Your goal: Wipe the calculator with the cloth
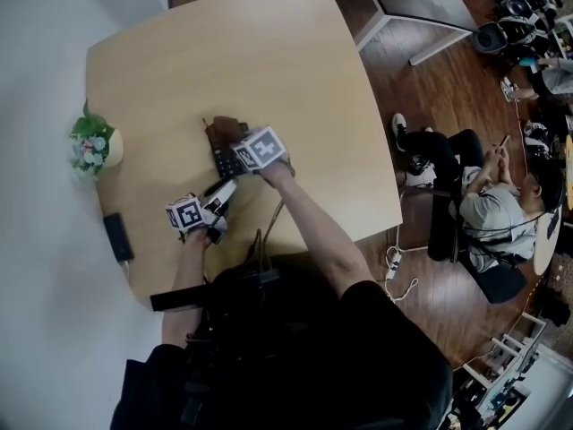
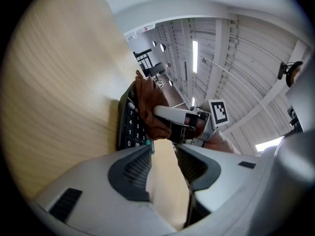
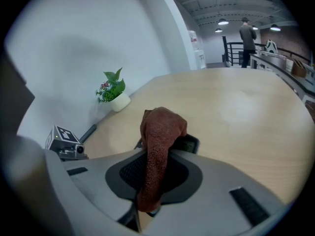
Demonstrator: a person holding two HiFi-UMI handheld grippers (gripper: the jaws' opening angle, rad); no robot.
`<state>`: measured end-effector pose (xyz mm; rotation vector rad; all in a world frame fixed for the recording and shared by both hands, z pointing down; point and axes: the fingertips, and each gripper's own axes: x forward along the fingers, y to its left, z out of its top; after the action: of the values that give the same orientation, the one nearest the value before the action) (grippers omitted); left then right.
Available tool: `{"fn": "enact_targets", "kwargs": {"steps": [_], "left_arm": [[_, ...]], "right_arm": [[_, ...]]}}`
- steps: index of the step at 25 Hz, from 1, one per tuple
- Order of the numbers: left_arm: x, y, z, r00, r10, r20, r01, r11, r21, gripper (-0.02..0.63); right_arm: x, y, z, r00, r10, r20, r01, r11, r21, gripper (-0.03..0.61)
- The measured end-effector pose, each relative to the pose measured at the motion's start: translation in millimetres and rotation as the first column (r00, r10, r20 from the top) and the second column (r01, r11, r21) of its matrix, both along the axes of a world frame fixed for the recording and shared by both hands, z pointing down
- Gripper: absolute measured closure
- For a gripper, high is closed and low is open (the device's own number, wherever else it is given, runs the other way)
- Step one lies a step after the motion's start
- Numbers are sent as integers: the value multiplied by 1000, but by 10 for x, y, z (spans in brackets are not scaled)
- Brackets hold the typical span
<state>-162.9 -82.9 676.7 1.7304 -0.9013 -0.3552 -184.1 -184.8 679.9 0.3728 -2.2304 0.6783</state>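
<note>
Along tabletop (image 1: 269, 52) left edge: small potted plant (image 1: 92, 144), green leaves w/ pink-white flowers, pale pot. Nearer on same edge: flat black bar-shaped device (image 1: 117, 236), type unclear. Off tabletop's right side, on dark wood floor (image 1: 394, 88): seated person (image 1: 488, 206) on black chair (image 1: 497, 280), small object in hands. Grey-topped, white-legged desk (image 1: 421, 3) at top. Far off in right gripper view: standing person (image 3: 247, 31).

Over calculator (image 1: 222, 161): brown cloth (image 3: 160, 129) & right hand-held gripper (image 3: 156, 154), hiding much of keypad from above. Low at calculator's near end: left hand-held gripper (image 2: 165, 149), jaws partly apart, only bare tabletop btwn them; one jaw tip just beside calculator's bottom edge, poss. touching, hard to tell. Cloth fold pinched tight btwn jaws of right hand-held gripper, rest bunched in rounded hump ahead of tips, resting on calculator.

Tabletop: pale wood-grain, smooth, rounded corners. Cloth: nubbly, terry-like, rust-brown. Both grippers: grey plastic shells, dark ribbed pads (image 2: 139, 168).

Calculator: black, flat, rectangular, face up near tabletop's middle, toward front edge; rows of dark keys w/ white digits, one greenish key at bottom corner.
</note>
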Motion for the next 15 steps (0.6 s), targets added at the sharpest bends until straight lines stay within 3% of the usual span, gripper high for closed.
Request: {"fn": "enact_targets", "kwargs": {"steps": [5, 10, 13, 15], "left_arm": [[8, 5, -15, 1000, 1, -6, -1, 1000, 21, 460], [-12, 108, -79, 1000, -7, -24, 8, 999, 36, 462], [-188, 205, -111, 997, -69, -31, 70, 997, 36, 460], [-346, 279, -130, 991, -126, -48, 128, 991, 29, 459]], "right_arm": [[496, -257, 54, 995, 98, -28, -98, 995, 0, 522], [938, -401, 26, 983, 146, -112, -140, 988, 59, 522], [786, -365, -223, 993, 38, -107, -20, 986, 168, 522], [502, -302, -400, 990, -90, -111, 117, 956, 269, 522]]}}
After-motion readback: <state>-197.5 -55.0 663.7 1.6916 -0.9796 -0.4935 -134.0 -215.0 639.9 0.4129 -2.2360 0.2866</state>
